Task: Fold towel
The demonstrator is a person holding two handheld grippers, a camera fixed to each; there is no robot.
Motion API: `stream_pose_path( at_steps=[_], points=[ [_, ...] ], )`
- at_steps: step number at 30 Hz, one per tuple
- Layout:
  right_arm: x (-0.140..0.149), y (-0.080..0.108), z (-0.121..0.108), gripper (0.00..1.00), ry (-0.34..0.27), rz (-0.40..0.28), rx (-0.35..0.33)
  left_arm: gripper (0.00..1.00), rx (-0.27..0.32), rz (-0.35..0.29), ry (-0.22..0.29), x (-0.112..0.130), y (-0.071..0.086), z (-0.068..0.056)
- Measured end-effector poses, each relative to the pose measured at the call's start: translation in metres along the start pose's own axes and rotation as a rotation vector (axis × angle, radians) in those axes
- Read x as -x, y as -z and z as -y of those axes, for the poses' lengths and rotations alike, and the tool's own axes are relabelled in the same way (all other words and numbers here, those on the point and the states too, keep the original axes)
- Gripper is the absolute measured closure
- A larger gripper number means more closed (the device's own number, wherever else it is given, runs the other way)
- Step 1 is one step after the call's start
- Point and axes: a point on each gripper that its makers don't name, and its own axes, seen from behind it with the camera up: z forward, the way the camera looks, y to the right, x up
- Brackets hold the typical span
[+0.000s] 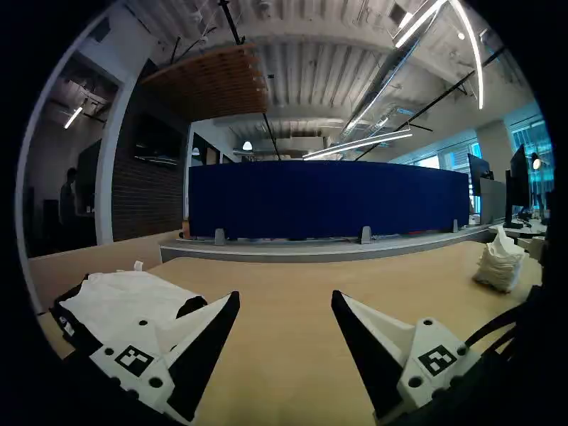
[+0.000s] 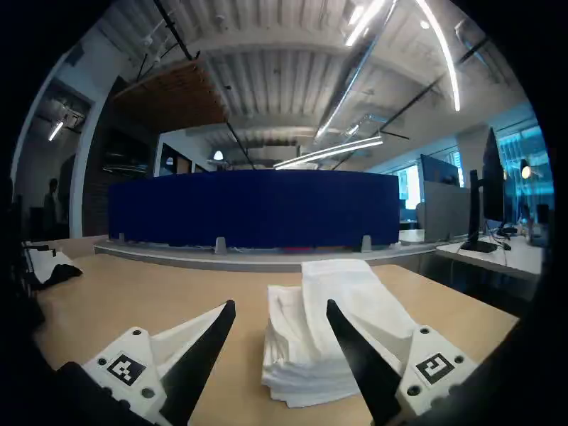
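- The left gripper (image 1: 284, 305) hangs low over a pale wooden surface (image 1: 298, 273). Its jaws are spread wide, with bare wood between them and nothing held.
- A white towel (image 1: 121, 295) lies flat on the surface at the near left, partly behind that gripper's left finger. Dark patches show along its near edge, and I cannot tell what they are.
- In the left gripper view a stack of folded towels (image 1: 500, 263) sits far off to the right, near the edge of the surface and well apart from the flat towel.
- The right gripper (image 2: 278, 312) is low over the same surface (image 2: 142, 291), and its jaws are also wide and hold nothing.
- In the right gripper view the stack of folded towels (image 2: 298, 341) lies straight ahead, just beyond the jaw tips. The right finger crosses in front of it, and neither finger presses on it. The top piece is longer than the rest and reaches toward the far side.
- At the far left of the right gripper view there is a small white shape with a dark part, too small to tell what it is.
- A blue partition (image 1: 319, 199) stands along the far edge of the surface on a grey rail.
- A monitor (image 2: 490, 192) stands on a neighbouring desk to the right.
- A person (image 1: 71, 192) stands in the dim area at the far left.
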Motion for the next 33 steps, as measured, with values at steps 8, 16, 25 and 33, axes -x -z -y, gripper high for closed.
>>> stream_pose_path(
  at_steps=[8,16,25,33],
  points=[
    [0.0013,0.0001,-0.0001,0.00,0.001,0.001,0.000,0.04,0.000,0.000,0.000,0.0002,-0.0002,0.0002],
    [0.0024,0.0020,-0.0003,0.00,0.000,0.001,0.000,0.04,0.000,0.000,0.000,0.0001,-0.0006,-0.0006],
    [0.0019,0.0032,0.0006,0.00,0.000,0.001,-0.001,0.04,0.000,0.000,0.001,-0.0004,0.0002,-0.0002],
    [0.0016,0.0036,0.0001,0.00,0.000,0.001,-0.001,0.04,0.000,0.001,0.003,-0.0006,-0.0001,0.0008]
  ],
)
